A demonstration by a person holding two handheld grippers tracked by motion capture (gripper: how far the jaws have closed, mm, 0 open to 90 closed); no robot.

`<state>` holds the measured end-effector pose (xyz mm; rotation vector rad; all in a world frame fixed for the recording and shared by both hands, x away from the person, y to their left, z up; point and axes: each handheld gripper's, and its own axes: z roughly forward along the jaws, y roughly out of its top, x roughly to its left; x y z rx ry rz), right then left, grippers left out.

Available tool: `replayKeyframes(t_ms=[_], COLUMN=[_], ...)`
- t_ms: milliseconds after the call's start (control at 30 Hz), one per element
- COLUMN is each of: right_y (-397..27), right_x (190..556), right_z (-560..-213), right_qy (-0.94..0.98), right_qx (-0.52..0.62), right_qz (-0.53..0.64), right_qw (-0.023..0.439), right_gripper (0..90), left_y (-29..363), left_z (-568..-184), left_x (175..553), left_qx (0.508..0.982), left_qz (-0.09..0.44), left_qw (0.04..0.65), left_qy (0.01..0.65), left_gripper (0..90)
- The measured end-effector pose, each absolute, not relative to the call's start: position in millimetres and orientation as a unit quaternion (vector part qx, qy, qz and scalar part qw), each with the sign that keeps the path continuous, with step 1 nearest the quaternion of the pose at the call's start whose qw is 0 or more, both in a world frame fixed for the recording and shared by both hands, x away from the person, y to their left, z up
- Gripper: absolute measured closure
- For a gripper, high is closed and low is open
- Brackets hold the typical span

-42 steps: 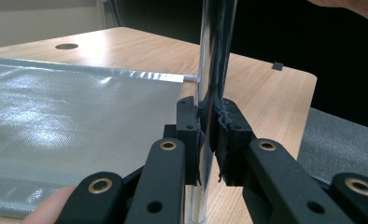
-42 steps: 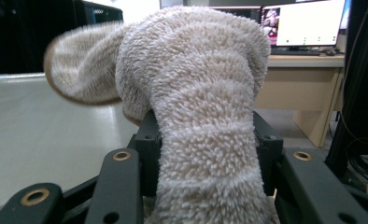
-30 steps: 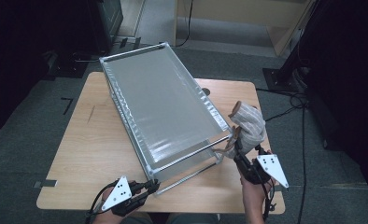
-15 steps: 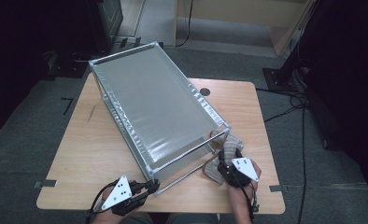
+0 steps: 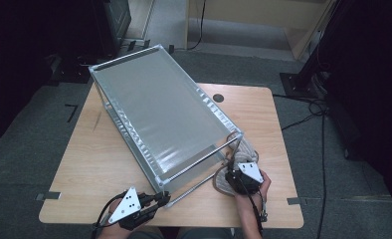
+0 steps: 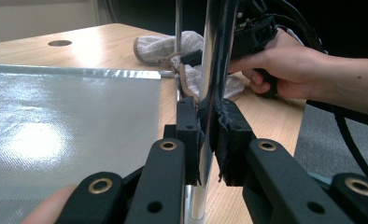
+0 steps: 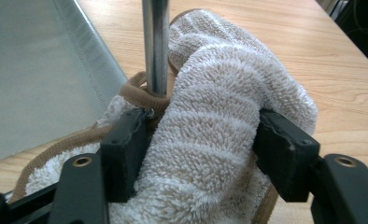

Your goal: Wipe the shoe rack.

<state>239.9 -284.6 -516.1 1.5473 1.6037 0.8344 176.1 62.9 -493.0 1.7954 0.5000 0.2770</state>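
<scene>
Grey carpet surrounds the pale wooden table (image 5: 109, 164) I am working over, with dark equipment and cables along the room's edges. On the table sits a chrome wire-frame rack with a grey mesh shelf (image 5: 159, 119), set diagonally so that one corner points toward me. My left gripper (image 5: 156, 201) sits at the near edge of the table, and in the left gripper view its black jaws are clenched hard on a shiny chrome upright post (image 6: 215, 70) at the rack's near corner, the foam pads (image 6: 231, 135) squeezed against the metal on both sides. My right gripper (image 5: 232, 172) is low at the rack's right corner, where a beige-and-white striped terry towel (image 5: 244, 149) lies bunched on the tabletop, touching the foot of the rack. In the right gripper view the towel (image 7: 210, 140) fills the gap between my jaws; they have just been opening a little, yet the pads press into the folded cloth on both sides, so I am grasping it. A second chrome post (image 7: 155, 46) rises just behind the towel, with the brown hem curled against its base.
</scene>
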Motion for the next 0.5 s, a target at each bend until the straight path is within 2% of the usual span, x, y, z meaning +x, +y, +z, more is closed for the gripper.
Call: replayKeyframes(t_ms=[200,333,500], right_y=[-292,-312,-343], right_x=[235,230,227], right_z=[-505,-495,-496], right_qy=[0.618,0.59,0.569], right_qx=[0.593,0.611,0.645], right_qz=[0.341,0.335,0.283], right_qw=[0.389,0.408,0.424], right_gripper=[61.7,67.3,67.9], left_y=[63,62,62], left_z=[-493,-493,-493], left_x=[176,176,175], left_qx=[0.771,0.771,0.771], left_qz=[0.12,0.122,0.125], left_qw=[0.588,0.587,0.586], left_qy=[0.214,0.215,0.215], left_gripper=[81.9,81.9,81.9])
